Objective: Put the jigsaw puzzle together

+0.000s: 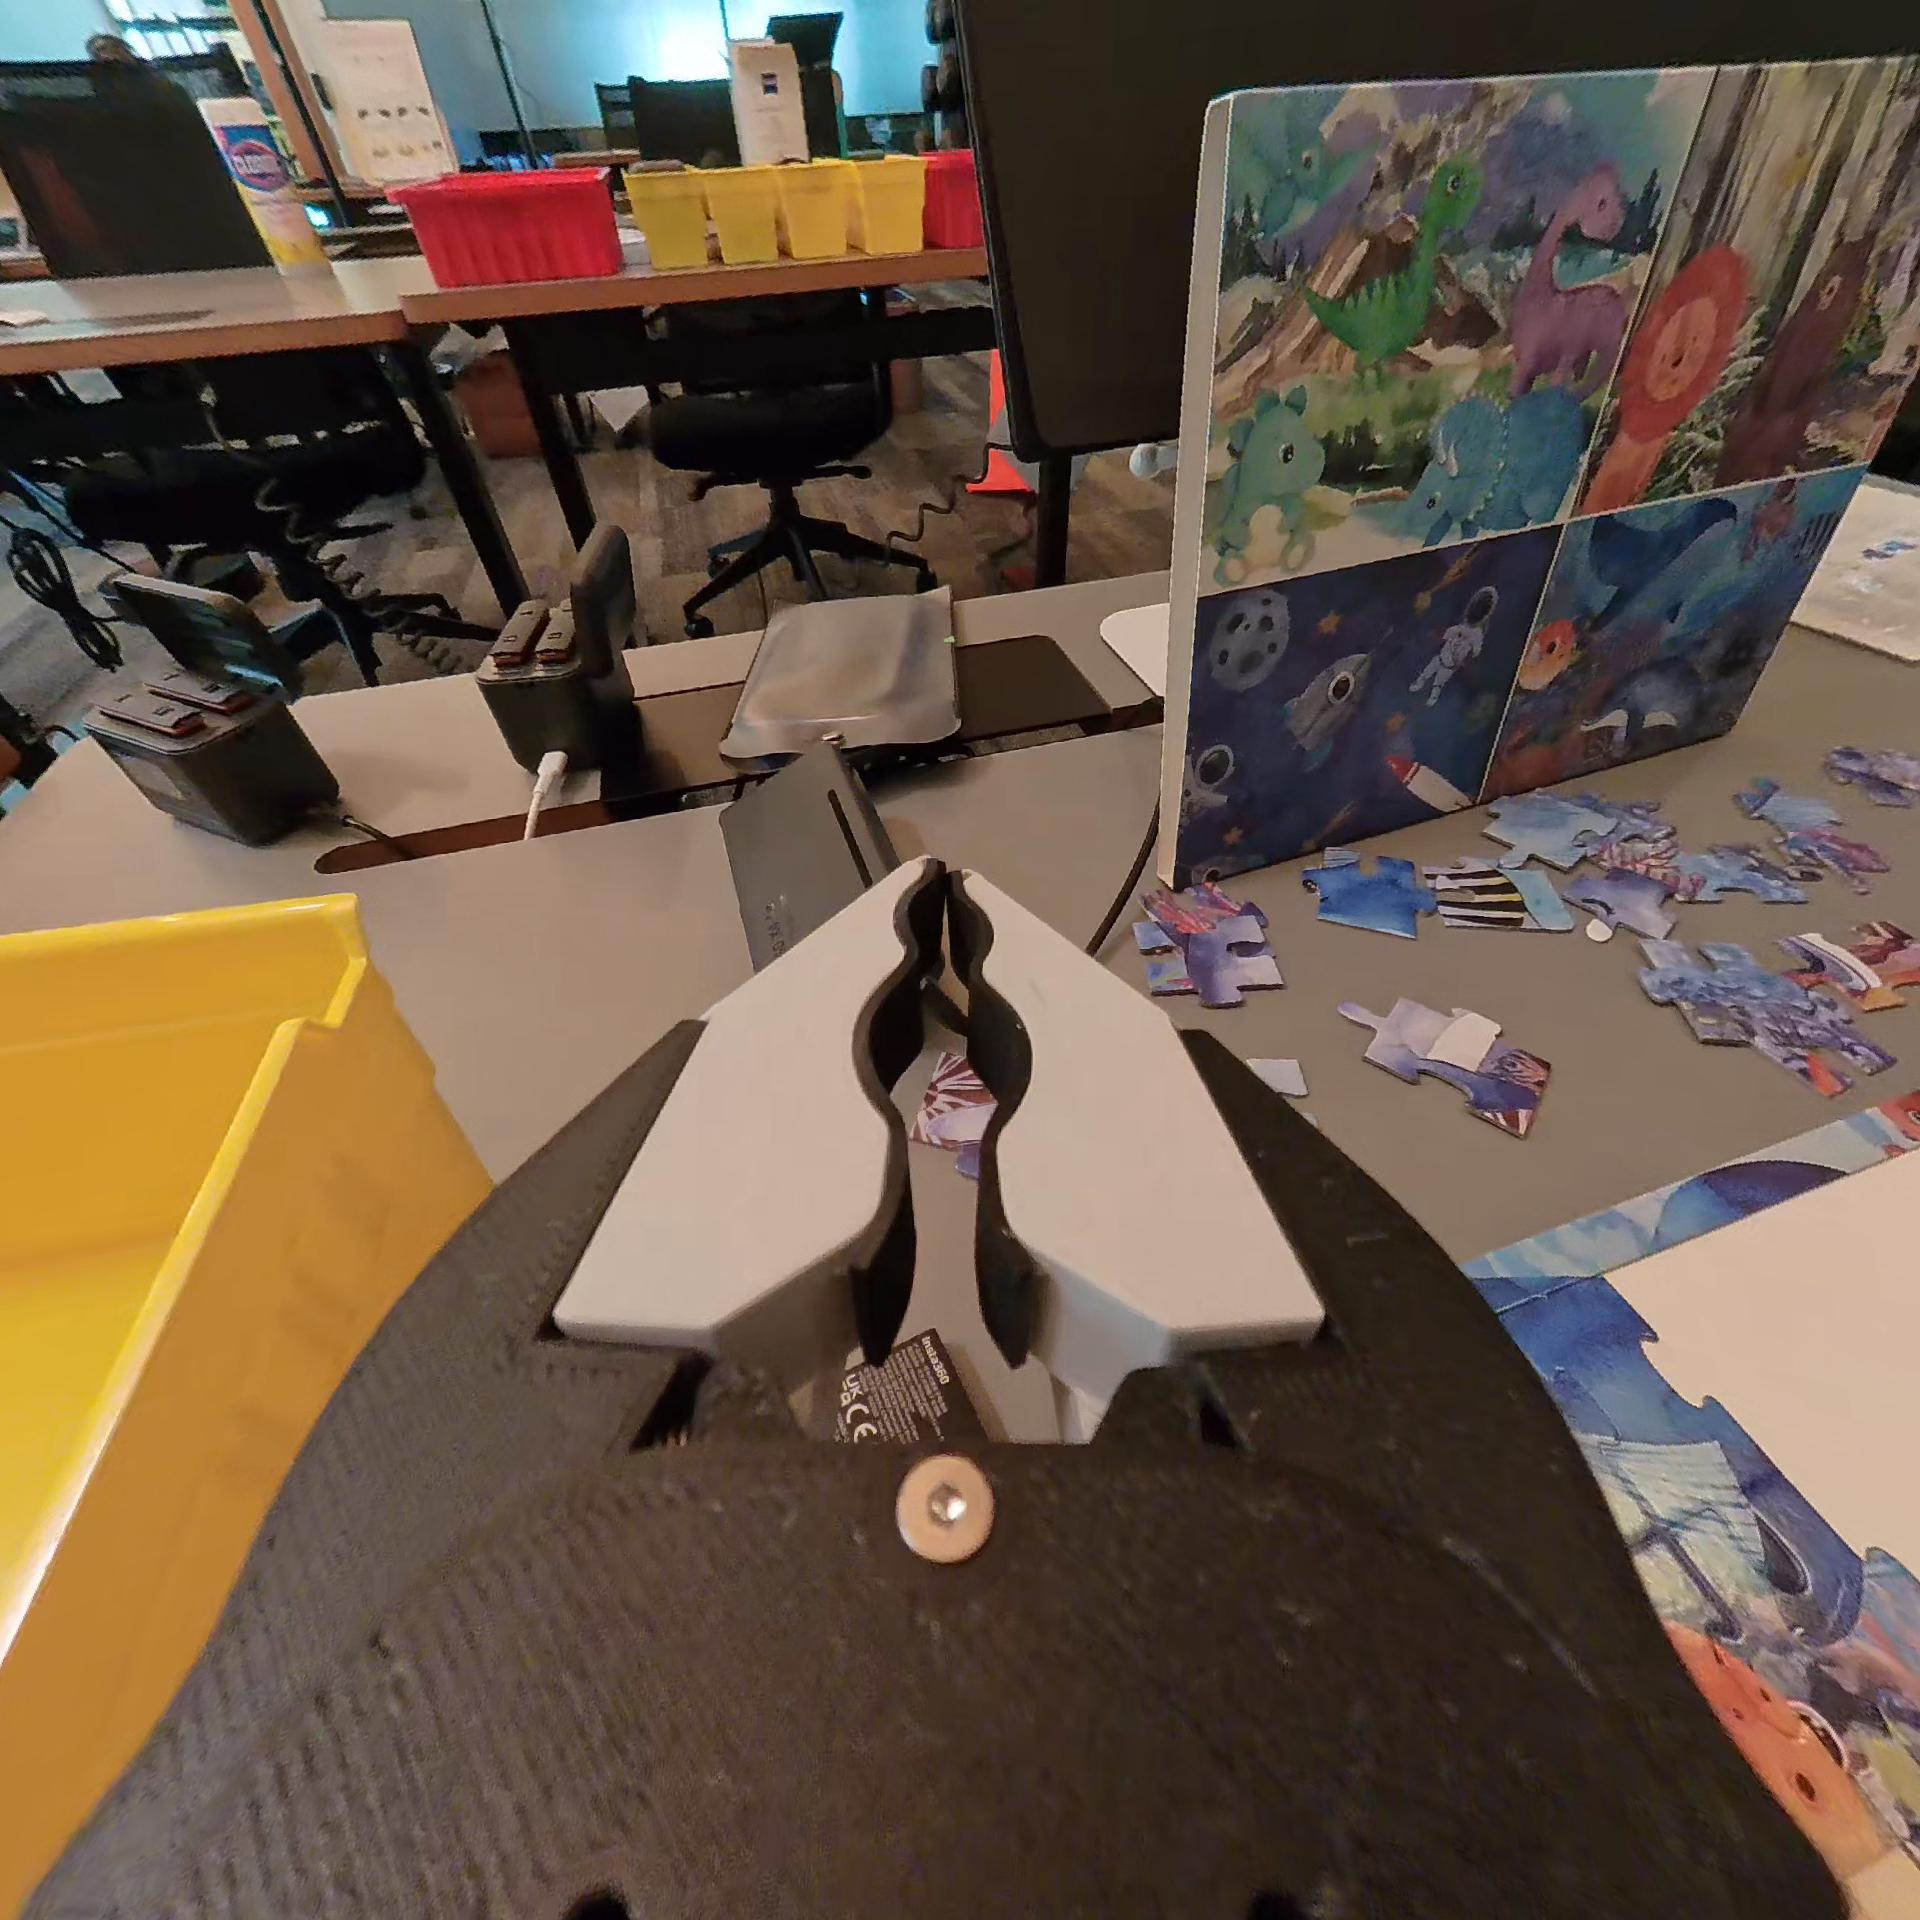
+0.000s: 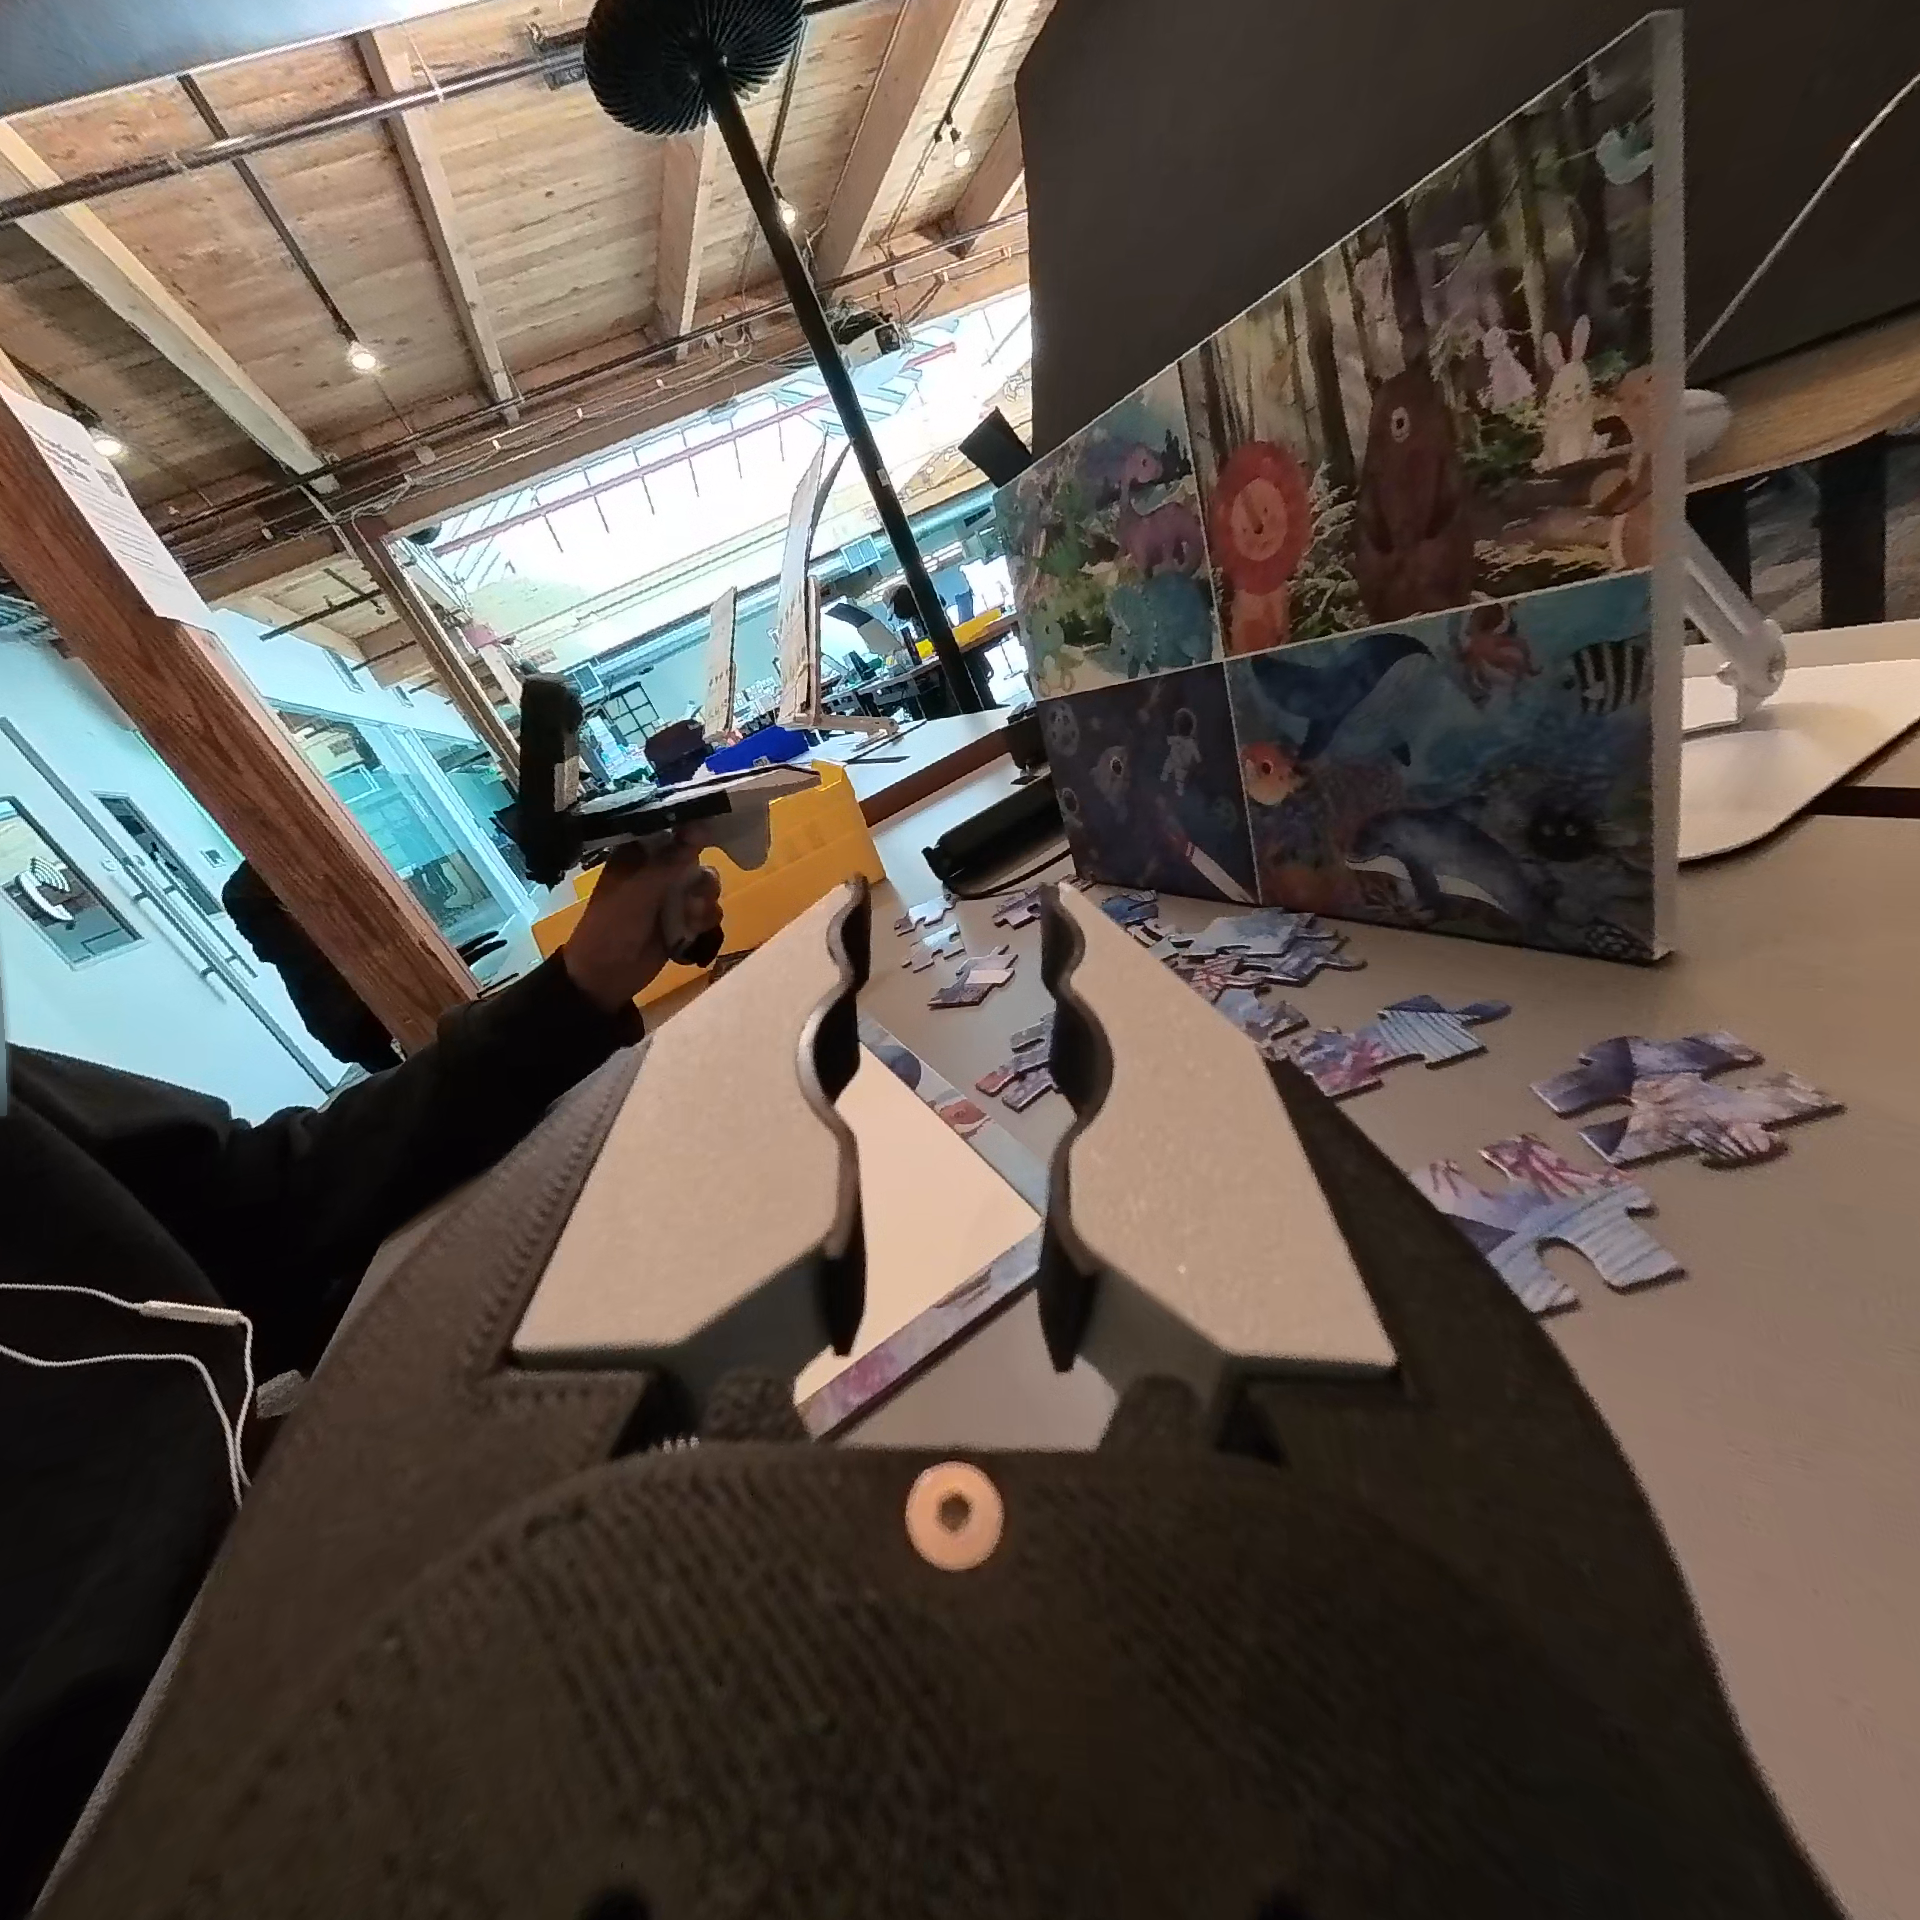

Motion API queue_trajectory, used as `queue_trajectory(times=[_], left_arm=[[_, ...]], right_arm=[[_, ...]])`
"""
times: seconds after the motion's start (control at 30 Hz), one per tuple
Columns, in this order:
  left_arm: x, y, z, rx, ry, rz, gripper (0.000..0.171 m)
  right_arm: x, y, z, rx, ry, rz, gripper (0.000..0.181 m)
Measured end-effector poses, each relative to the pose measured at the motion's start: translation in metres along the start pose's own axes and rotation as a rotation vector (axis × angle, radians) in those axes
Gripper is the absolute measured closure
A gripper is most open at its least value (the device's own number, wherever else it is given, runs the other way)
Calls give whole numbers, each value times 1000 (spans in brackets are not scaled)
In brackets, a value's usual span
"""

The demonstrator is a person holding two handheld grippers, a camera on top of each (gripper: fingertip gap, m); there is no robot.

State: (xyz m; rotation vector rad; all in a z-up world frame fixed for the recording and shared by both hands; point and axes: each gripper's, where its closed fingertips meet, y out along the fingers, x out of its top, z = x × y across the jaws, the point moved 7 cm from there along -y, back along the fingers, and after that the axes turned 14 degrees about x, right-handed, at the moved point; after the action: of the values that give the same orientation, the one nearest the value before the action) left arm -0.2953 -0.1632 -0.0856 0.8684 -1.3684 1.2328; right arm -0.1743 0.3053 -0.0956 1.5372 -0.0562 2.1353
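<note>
The left gripper (image 1: 948, 883) is pressed together and holds nothing; the right gripper (image 2: 956, 914) is spread and empty. Loose puzzle pieces (image 1: 1714, 935) lie at two o'clock beside the puzzle board (image 1: 1766, 1330) — a piece-picking step, seemingly; next calls for pinching one flat piece

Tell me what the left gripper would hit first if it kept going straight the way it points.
Probably the dark flat device lying on the table just past the left gripper; its fingers look shut and empty, though depth is hard to judge.

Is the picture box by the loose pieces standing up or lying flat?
Standing. The picture box rests on its bottom edge on the table, printed face toward the pieces.
</note>
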Motion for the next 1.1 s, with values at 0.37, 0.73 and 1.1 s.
queue_trajectory(times=[0.37,0.73,1.1], left_arm=[[-6,3,-13,-65,14,33,171],[-17,8,-32,-113,73,84,161],[-26,11,-41,-135,114,122,156]], right_arm=[[-5,5,1,-10,-17,54,151],[-5,5,0,-7,-5,49,151],[-8,8,0,2,5,63,151]])
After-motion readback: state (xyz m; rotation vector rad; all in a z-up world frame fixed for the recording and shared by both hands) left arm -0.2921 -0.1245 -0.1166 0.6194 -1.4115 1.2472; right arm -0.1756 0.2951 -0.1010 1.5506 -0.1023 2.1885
